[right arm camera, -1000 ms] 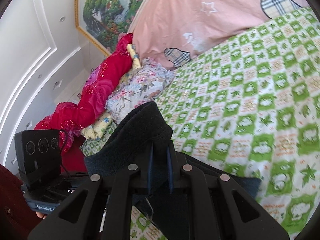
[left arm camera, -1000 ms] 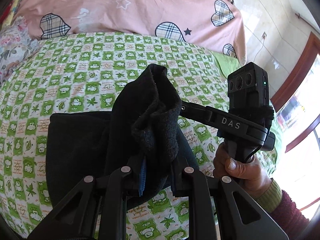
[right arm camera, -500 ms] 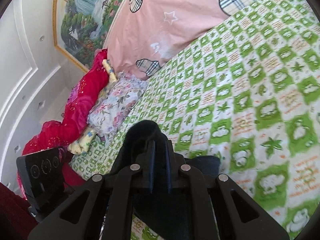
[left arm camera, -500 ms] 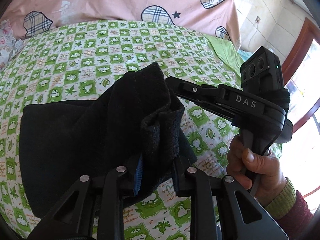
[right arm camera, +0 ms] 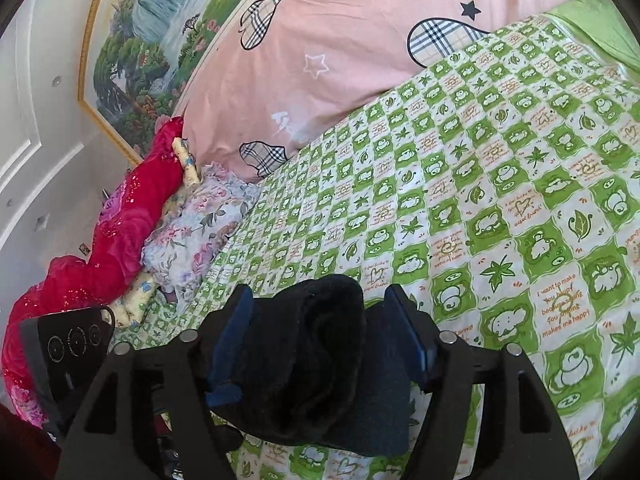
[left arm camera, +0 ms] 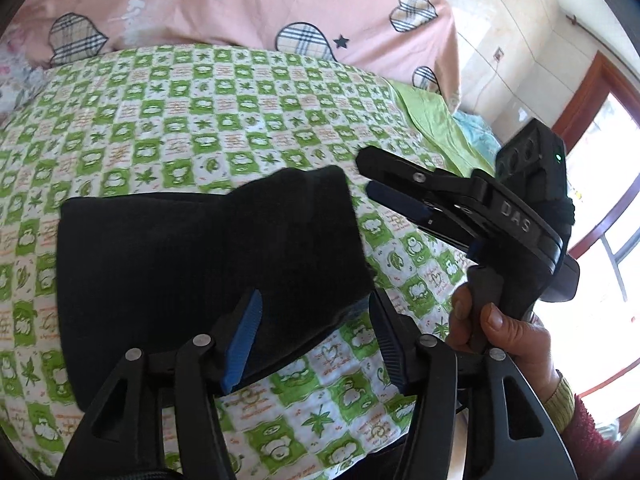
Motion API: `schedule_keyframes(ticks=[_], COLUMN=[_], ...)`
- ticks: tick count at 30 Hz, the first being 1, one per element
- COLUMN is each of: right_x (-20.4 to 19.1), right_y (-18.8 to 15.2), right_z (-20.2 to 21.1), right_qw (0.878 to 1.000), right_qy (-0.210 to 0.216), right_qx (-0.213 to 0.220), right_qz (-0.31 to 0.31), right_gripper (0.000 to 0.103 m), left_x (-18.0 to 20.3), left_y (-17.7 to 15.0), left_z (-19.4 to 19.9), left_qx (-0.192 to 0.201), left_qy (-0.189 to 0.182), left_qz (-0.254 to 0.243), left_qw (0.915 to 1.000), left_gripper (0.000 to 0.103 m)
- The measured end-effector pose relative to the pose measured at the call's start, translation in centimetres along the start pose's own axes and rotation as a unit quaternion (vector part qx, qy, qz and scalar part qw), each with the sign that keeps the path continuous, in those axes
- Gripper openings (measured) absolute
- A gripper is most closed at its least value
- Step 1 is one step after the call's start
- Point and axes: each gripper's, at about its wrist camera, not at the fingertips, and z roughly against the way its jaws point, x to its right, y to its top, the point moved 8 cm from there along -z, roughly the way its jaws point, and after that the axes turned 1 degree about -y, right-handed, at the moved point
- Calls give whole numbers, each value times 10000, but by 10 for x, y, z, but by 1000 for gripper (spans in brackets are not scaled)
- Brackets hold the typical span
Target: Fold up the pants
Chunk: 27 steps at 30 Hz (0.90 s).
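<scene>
The black pants [left arm camera: 192, 264] lie folded in a thick pad on the green checked bedspread [left arm camera: 200, 128]. My left gripper [left arm camera: 314, 320] is low over their near right corner. Its jaws are opening, and the cloth lies loose between the blue pads [left arm camera: 244, 332]. In the left wrist view my right gripper [left arm camera: 366, 176] hovers just right of the pants, a hand [left arm camera: 500, 332] on its handle, nothing between its fingers. In the right wrist view, my right gripper [right arm camera: 322, 304] has jaws opening wide, with a slack roll of the pants [right arm camera: 320, 352] between them.
A pink quilt [left arm camera: 248, 4] with plaid hearts is heaped along the bed's far side. A red blanket [right arm camera: 120, 224] and a floral pillow [right arm camera: 200, 224] lie at the head end under a framed painting [right arm camera: 160, 40]. A window [left arm camera: 608, 216] stands beyond the bed's right edge.
Both grippers have gone from shut on the raised edge of the pants to open. The lifted fold has dropped flat onto the pile. The right gripper has drawn off to the right.
</scene>
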Motion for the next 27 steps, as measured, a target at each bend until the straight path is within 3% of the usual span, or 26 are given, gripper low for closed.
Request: schedule_keyframes(ticks=[16, 27], right_x=[-43, -33], right_y=[-2, -19], right_z=[-9, -21], right_qw=[9916, 9858], right_qy=[-1123, -1570], right_qx=[20, -163], right_qz=[644, 568], right_gripper=[86, 87], left_x=[-91, -139], left_y=[2, -6], left_z=[52, 50], left_qx=[374, 278], left_qy=[593, 781], left_qz=[1027, 1578], left_qw=[9922, 9840], left_gripper=[66, 70])
